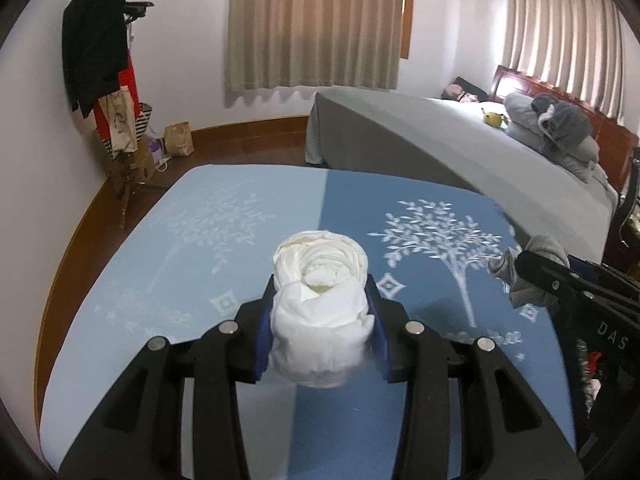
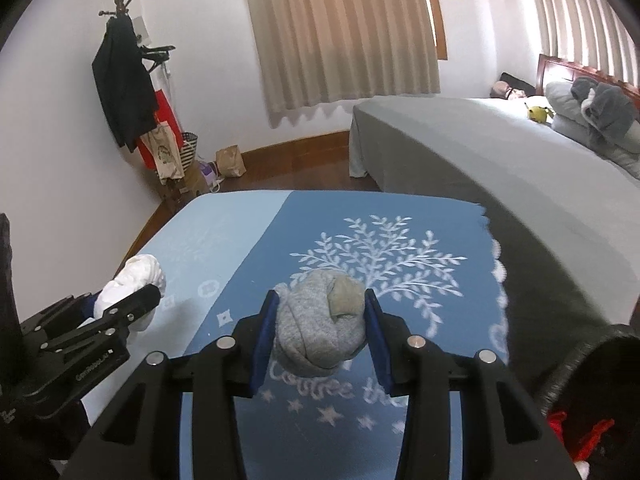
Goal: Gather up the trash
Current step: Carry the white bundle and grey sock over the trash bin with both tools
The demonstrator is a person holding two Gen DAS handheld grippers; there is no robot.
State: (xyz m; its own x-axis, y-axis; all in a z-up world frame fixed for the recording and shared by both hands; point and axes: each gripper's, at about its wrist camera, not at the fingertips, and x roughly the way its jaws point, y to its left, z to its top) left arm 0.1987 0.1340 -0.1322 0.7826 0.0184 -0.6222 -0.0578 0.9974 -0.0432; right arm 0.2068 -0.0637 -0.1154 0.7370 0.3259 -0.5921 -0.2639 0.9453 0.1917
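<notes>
Bedroom walls, drawn beige curtains (image 1: pixel 316 28) and a grey bed (image 2: pixel 480 148) lie behind a desk (image 1: pixel 168 264) covered in a two-tone blue cloth printed with white trees. Both pieces of trash are already off that cloth. The left gripper (image 1: pixel 322 316) has its jaws pinching a white rolled bundle (image 1: pixel 320 300), apparently tissue or thin fabric, above the middle of the desk. The right gripper (image 2: pixel 320 324) has its jaws pinching a grey balled sock (image 2: pixel 320 320) above the darker half, nearer the right edge.

Both bundles look light, soft and compressible, so they should neither break nor weigh on the jaws; the likelier trouble is a loose fold unrolling or slipping. Holding across the thick middle of each roll, as now, seems safest.

From the left wrist, the spiral end of the white roll is plain, and the sock appears only at the frame's right edge. The right wrist shows the sock's tucked olive patch and the white bundle side-on. No bin is visible in either view.
</notes>
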